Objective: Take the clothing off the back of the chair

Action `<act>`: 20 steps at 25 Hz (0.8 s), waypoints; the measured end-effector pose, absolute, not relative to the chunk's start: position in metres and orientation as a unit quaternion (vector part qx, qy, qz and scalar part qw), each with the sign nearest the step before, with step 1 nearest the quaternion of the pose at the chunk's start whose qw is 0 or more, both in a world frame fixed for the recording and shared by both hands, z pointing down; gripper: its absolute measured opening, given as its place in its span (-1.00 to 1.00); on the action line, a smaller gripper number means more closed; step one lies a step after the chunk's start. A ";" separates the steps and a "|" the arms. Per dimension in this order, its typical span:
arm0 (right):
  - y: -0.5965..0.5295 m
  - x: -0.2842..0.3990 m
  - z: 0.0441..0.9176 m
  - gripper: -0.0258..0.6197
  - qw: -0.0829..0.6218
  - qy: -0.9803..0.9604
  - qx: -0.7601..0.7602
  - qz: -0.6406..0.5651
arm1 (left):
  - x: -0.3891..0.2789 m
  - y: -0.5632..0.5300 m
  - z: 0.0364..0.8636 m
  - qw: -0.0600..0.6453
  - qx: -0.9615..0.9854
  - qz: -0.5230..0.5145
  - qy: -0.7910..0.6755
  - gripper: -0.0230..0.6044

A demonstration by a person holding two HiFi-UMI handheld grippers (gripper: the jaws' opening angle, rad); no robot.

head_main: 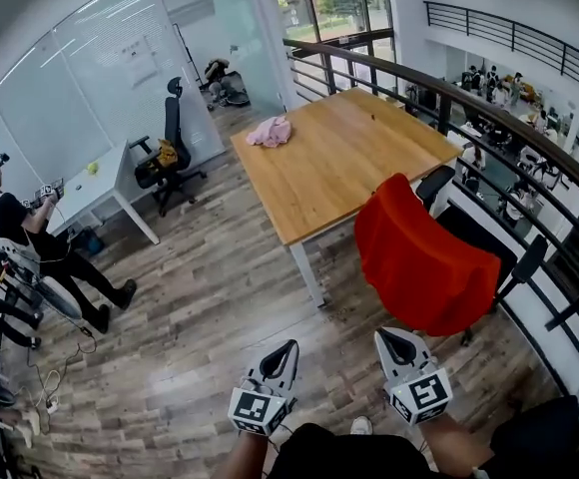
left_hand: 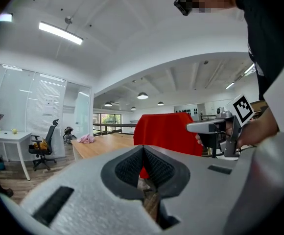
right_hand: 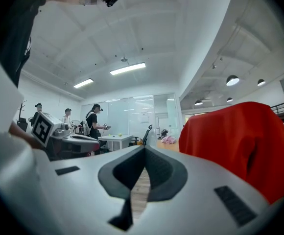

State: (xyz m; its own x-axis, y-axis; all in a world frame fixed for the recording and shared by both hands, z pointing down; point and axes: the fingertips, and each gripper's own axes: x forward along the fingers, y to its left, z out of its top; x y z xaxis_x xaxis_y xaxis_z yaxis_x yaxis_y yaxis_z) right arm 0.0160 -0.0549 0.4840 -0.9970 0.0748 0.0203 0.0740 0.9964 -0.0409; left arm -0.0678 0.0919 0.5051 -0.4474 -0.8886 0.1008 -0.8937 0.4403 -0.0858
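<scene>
Clothing, red, judged soft and light, drapes the chair back at one o'clock of the right gripper, which like the left gripper is closed and empty; pinch its top edge.

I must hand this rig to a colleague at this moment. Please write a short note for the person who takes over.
Left gripper: shut, empty.
Right gripper: shut, empty.
Both are held short of the chair, touching nothing.
Red garment: draped over the back of the black office chair, beside the wooden table.
Done: nothing yet; the garment is untouched.
Left: reach the garment, open, grip it, lift it off the chair back.
</scene>
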 end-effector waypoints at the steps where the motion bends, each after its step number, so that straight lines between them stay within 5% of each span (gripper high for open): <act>1: -0.057 0.015 0.485 -0.90 0.008 -0.999 -0.036 0.021 | -0.070 0.087 0.506 0.021 0.529 0.065 -0.846 -0.88; 20: -0.100 -0.080 0.484 -0.90 0.002 -0.994 0.098 0.050 | -0.198 -0.017 0.512 0.031 0.688 0.052 -0.723 -0.88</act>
